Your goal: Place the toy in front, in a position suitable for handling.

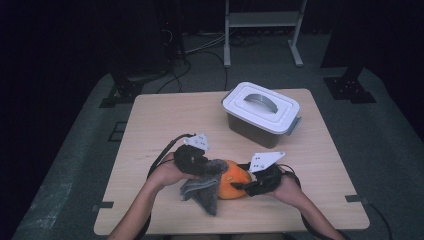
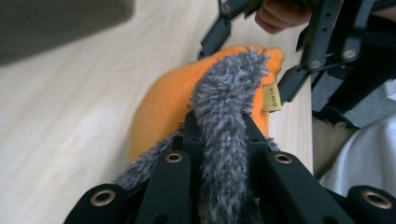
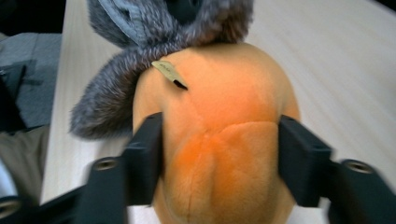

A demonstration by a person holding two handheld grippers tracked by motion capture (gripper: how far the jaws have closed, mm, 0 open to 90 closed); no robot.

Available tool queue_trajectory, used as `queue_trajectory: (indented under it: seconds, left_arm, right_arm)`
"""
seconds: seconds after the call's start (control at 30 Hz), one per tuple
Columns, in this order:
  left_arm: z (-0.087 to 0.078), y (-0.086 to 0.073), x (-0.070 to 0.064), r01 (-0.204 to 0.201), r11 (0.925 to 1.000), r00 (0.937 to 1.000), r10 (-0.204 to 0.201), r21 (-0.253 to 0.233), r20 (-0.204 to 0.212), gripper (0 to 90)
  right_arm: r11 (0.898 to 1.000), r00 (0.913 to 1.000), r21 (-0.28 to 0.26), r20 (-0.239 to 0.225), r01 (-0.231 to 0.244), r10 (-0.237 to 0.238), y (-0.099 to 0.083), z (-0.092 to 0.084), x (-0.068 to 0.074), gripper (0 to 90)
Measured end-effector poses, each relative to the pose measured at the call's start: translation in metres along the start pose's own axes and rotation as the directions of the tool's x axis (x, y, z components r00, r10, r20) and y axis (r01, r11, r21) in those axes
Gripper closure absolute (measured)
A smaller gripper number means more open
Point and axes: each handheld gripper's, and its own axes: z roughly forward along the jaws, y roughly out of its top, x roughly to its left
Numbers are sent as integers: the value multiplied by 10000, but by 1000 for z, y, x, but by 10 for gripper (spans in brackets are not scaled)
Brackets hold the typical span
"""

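Note:
An orange plush toy [image 1: 231, 184] with a grey furry part [image 1: 202, 190] lies near the table's front edge. My right gripper [image 1: 239, 186] grips the orange body [image 3: 224, 140] from the right, a jaw pressed on each side. From the left, my left gripper [image 1: 212, 169] is shut on a strip of the grey fur [image 2: 224, 126], which runs up between its jaws over the orange body [image 2: 163, 102]. A small yellow tag [image 2: 272, 98] hangs beside the fur. In the left gripper view the right gripper [image 2: 261, 60] shows beyond the toy.
A lidded white-and-grey plastic box [image 1: 261, 112] with a handle stands at the back right of the wooden table [image 1: 165, 120]. A metal stand [image 1: 262, 30] and cables are on the floor behind.

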Motion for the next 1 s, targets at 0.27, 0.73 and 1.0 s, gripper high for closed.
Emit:
queue_trajectory:
  seconds: [0.27, 0.73, 1.0]
  left_arm:
    - [5, -9, -12, -128, 9996, 9966, 105, 266, 820, 773]
    - [5, -4, -16, -546, 9985, 9969, 541, 79, 576, 773]
    - [-3, -30, -4, 102, 9999, 9993, -105, 74, 352, 772]
  right_arm:
    - [9927, 9869, -111, -1095, -1204, 1185, -6, -18, -13, 196]
    - [9933, 9862, 370, -1207, -1097, 1134, -14, -6, -6, 338]
    - [9982, 9929, 323, -1059, -507, 539, -17, -11, -3, 405]
